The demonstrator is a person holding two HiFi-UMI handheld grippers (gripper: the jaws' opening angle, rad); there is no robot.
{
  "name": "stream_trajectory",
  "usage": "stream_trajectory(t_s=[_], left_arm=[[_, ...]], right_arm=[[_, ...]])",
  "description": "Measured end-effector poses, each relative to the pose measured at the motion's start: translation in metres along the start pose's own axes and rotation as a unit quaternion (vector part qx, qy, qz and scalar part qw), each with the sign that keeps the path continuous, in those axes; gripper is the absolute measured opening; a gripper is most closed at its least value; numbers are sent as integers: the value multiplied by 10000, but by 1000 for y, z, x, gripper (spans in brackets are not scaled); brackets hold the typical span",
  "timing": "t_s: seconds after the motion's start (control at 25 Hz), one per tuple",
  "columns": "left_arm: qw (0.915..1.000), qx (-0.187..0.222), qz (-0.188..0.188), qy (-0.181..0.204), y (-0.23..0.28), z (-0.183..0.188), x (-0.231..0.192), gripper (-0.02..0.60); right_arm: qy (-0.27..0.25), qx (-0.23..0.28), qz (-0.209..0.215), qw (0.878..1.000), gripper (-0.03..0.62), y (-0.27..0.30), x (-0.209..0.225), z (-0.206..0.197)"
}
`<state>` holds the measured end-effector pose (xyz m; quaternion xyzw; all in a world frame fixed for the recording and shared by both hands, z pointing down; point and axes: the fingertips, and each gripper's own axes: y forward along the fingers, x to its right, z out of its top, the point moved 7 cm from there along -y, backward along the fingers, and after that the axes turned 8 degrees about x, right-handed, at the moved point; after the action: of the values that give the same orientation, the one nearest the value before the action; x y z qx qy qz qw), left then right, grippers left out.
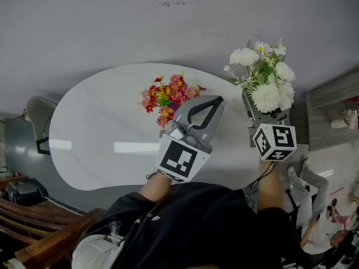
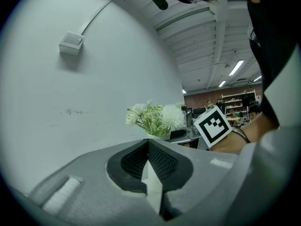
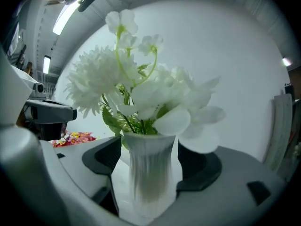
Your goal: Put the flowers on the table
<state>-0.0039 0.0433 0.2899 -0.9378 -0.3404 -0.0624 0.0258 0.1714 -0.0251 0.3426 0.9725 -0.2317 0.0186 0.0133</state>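
A bunch of red and pink flowers (image 1: 168,97) lies on the white oval table (image 1: 101,133), and shows far off at the left in the right gripper view (image 3: 75,138). Just right of it hangs my left gripper (image 1: 216,100), (image 2: 148,145), shut and holding nothing. White flowers (image 1: 265,77), (image 2: 155,118) stand in a ribbed white vase (image 3: 150,173) near the table's right end. My right gripper (image 1: 268,110), (image 3: 153,160) is around that vase, jaws wide, with a thin gap at each pad. The vase's foot rests on the white top.
A pale wall (image 1: 168,21) runs close behind the table, with a small box (image 2: 71,43) mounted on it. A dark chair (image 1: 39,119) stands at the table's left, a wooden bench (image 1: 45,234) at lower left, a grey wooden cabinet (image 1: 331,114) at right.
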Motion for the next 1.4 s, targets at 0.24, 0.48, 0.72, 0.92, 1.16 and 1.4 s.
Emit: stream_trajectory(t_s=[0.24, 0.48, 0.72, 0.92, 1.16, 1.4], left_arm=[[9999, 51, -105, 31, -2, 3, 4, -2], [9998, 100, -178, 72, -6, 6, 8, -2], [9997, 108, -195, 110, -9, 8, 10, -2], [9995, 117, -262, 110, -10, 8, 14, -2], [9993, 130, -327, 98, -10, 6, 15, -2], [9991, 130, -388, 72, -12, 4, 16, -2]], right_arm=[[-69, 83, -90, 9999, 373, -13, -4, 6], [2, 145, -170, 9997, 373, -25, -9, 8], [78, 145, -89, 9998, 370, -36, -13, 8], [120, 153, -80, 9998, 342, -44, -17, 9], [36, 166, -115, 9998, 322, -52, -22, 9], [46, 182, -130, 9997, 287, -58, -26, 9]])
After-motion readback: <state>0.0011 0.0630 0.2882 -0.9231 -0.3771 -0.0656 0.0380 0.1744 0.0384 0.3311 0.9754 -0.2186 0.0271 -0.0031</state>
